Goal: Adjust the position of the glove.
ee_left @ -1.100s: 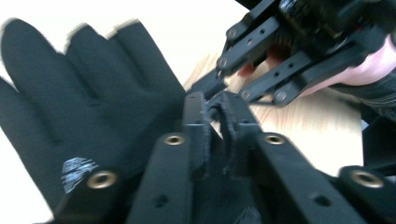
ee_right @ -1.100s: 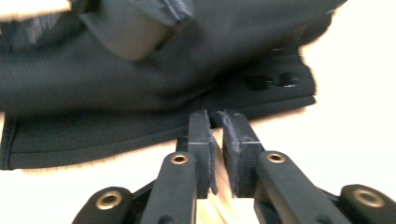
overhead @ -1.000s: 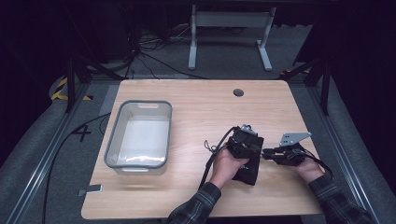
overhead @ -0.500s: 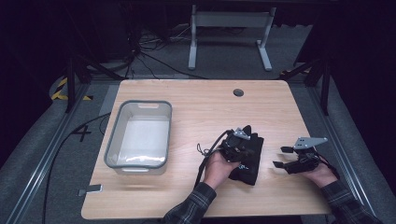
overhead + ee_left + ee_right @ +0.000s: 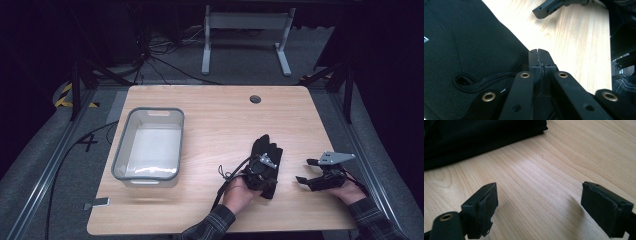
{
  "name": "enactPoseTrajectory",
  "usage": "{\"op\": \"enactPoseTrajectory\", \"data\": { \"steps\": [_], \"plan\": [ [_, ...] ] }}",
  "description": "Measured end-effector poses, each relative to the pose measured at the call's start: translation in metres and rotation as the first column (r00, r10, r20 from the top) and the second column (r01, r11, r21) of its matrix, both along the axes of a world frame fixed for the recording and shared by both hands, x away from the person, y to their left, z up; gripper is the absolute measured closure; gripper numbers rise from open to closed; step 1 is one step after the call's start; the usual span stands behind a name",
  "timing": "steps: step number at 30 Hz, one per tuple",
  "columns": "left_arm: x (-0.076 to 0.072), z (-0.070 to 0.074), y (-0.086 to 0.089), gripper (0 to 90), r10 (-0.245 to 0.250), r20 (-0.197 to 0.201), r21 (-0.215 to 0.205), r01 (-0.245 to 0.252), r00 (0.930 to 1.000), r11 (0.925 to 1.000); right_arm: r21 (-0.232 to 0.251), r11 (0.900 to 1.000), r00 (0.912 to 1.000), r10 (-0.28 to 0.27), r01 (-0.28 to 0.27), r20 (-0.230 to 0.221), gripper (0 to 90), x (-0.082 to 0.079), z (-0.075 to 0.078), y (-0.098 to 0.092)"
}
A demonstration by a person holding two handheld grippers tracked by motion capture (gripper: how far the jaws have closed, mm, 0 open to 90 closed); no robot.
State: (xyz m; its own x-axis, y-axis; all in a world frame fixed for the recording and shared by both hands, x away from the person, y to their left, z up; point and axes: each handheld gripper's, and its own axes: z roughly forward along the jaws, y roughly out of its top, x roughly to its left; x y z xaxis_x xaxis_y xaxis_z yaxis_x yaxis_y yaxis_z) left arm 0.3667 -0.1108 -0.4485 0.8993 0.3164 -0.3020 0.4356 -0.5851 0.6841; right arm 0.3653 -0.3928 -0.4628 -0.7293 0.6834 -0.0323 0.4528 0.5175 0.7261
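A black glove [image 5: 266, 150] lies flat on the wooden table [image 5: 215, 120], right of centre, fingers pointing away from me. My left gripper [image 5: 270, 175] rests on its near end, jaws shut. In the left gripper view the pads [image 5: 534, 58] meet at the glove's [image 5: 461, 45] edge; whether cloth is pinched I cannot tell. My right gripper [image 5: 303, 170] sits to the right of the glove, apart from it. Its jaws have just been opening and stand wide, with bare wood between them [image 5: 539, 192]. The glove's edge [image 5: 474, 137] lies ahead of it.
A clear plastic bin [image 5: 150, 145] stands on the left half of the table. A round cable hole [image 5: 255, 99] is near the far edge. The left gripper's cable [image 5: 225, 182] loops over the near edge. A metal stand [image 5: 245, 30] sits on the floor behind.
The right gripper has let go of the glove, drawn away to the right and opened wide. The left gripper has slid toward me along the glove, which now lies spread out.
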Motion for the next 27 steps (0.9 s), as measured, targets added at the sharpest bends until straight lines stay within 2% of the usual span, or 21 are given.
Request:
{"op": "enactPoseTrajectory", "data": {
  "steps": [8,18,27],
  "plan": [
    [-0.002,-0.002,0.0,89.8,0.002,-0.012,0.037,-0.001,0.9999,0.9993,-0.001,1.0,0.9999,0.013,-0.013,-0.003,14.2,0.001,-0.003,0.0],
    [-0.006,-0.001,0.012,89.8,0.007,-0.014,0.073,-0.006,0.9999,0.9973,0.004,1.0,0.9998,0.018,-0.018,-0.006,12.0,0.001,-0.004,-0.002],
    [-0.004,0.001,0.039,89.8,0.026,-0.005,0.1,-0.025,0.9997,0.9947,-0.001,1.0,0.9999,0.014,-0.014,-0.001,11.6,0.001,-0.004,-0.003]
  ]
}}
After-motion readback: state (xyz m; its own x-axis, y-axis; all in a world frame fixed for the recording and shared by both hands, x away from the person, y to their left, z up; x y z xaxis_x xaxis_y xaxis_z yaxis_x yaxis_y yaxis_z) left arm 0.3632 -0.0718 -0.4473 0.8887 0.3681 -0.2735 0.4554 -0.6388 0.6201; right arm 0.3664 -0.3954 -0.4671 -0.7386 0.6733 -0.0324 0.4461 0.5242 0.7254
